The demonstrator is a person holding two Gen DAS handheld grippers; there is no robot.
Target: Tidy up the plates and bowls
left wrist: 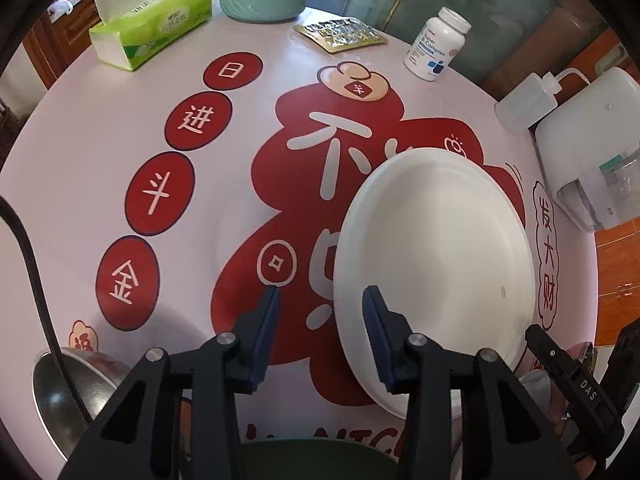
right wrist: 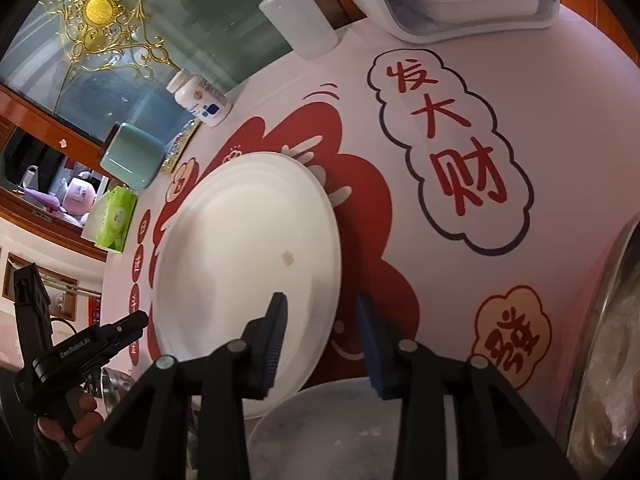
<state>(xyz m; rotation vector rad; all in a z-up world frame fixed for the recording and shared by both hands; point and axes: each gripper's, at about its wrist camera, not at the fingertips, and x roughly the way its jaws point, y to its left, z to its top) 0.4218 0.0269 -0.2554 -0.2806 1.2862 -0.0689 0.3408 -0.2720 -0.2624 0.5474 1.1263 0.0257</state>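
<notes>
Left wrist view: my left claw stands narrowed, its jaws straddling the near-left rim of the white plate but not yet pressing it. That plate lies flat on the glossy printed surface; smooth glazed ceramic could slide away if one pad lands first.

Right wrist view: my right claw is likewise narrow, its jaws astride the white plate's opposite rim, nothing gripped. A frosted bowl sits below; uneven lifting might knock it.
</notes>
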